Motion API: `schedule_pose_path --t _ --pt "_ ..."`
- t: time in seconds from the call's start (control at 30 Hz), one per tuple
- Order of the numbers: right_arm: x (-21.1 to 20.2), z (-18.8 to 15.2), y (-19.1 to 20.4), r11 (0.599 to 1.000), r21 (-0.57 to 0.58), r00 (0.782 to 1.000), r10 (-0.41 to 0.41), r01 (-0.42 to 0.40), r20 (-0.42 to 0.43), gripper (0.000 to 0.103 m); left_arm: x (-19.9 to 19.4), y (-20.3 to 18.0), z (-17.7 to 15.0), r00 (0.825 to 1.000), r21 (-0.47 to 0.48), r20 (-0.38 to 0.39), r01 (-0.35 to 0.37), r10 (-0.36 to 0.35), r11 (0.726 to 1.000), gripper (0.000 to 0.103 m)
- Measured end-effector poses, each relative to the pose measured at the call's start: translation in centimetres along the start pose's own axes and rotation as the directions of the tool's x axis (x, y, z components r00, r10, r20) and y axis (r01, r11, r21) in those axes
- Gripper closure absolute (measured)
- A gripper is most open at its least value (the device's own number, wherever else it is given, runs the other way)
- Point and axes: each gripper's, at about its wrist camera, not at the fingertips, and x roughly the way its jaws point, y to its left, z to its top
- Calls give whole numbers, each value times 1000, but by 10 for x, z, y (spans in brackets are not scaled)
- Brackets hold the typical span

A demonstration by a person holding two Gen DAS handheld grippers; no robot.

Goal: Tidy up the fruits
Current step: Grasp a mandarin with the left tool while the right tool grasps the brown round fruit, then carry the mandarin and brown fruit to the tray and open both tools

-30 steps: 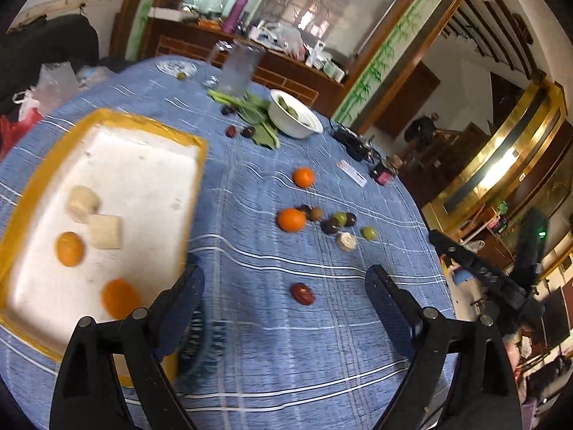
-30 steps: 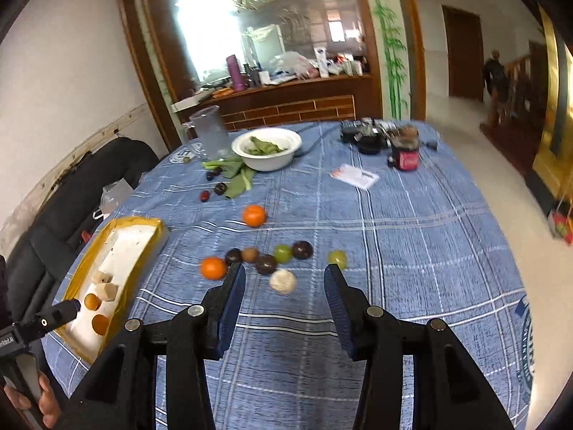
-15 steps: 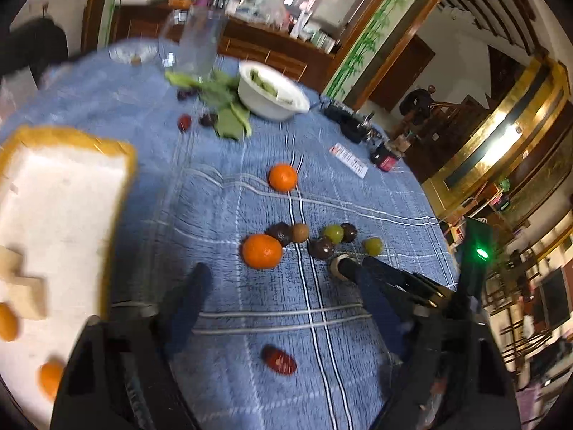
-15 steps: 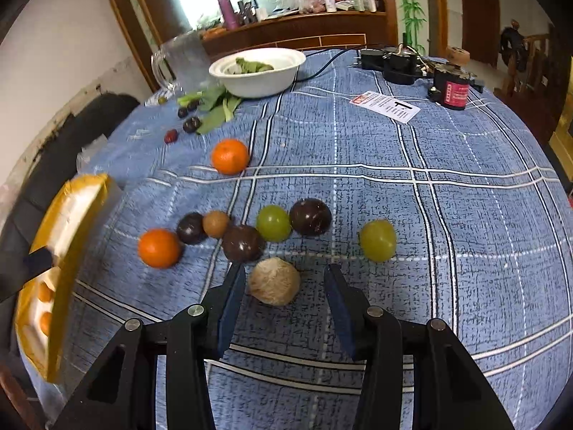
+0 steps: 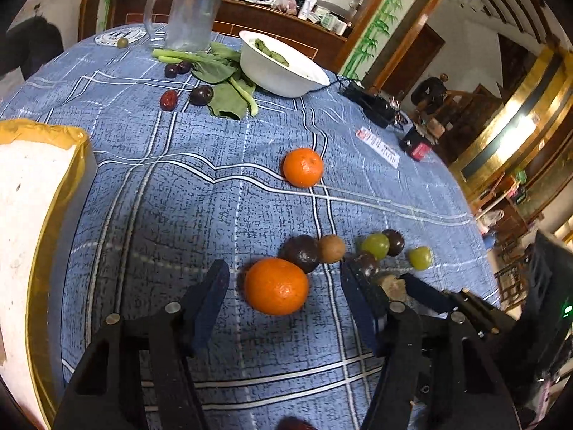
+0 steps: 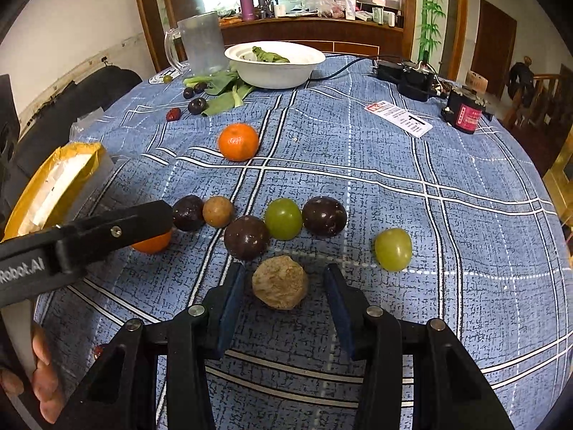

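**Both grippers spread around fruit on the blue checked cloth**

The left gripper (image 5: 283,283) is held spread wide, a round orange tangerine (image 5: 276,285) lying between its fingers, untouched. The right gripper (image 6: 284,286) is likewise spread, a rough beige lumpy fruit (image 6: 280,281) resting between its blue pads without contact. Just beyond, dark purple plums (image 6: 246,237) and green grapes (image 6: 283,218) are clustered on the blue checked tablecloth (image 6: 394,186). Further off, a second tangerine (image 6: 238,142) is seen, then a white bowl of greens (image 6: 275,64). A yellow-rimmed white tray (image 5: 32,215) is found at the left.
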Motion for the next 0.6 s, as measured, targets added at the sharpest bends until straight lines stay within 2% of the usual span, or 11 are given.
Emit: schedule_pose_path --t 0.07,0.1,0.13,0.17,0.27,0.37,0.4,0.6 --pt "1 -1 3 1000 -15 1000 -13 13 4 55 6 -2 -2 1000 20 -17 -5 5 1000 40" --pt "1 -1 3 1000 -22 1000 -17 18 5 55 5 -5 -3 1000 35 -8 -18 19 999 44" --pt "1 -1 3 999 -24 1000 -20 21 7 55 4 -9 -4 999 64 -9 -33 34 997 61" --pt "1 -1 3 1000 -23 1000 -19 20 9 55 5 -11 -5 999 78 -9 -47 48 996 69" --pt "1 -2 1 1000 -13 1000 -16 17 14 56 4 -14 -7 998 98 0 -55 56 994 68" --pt "0 -3 0 1000 -7 999 -30 30 19 65 -1 -12 -8 999 79 14 -37 36 996 68" --pt "0 -3 -1 1000 -3 999 -26 26 21 70 -5 -11 -8 999 73 26 -33 31 997 68" --pt "-7 -5 -7 999 49 999 11 -13 40 71 -19 -6 -4 997 47 76 -4 0 999 68"
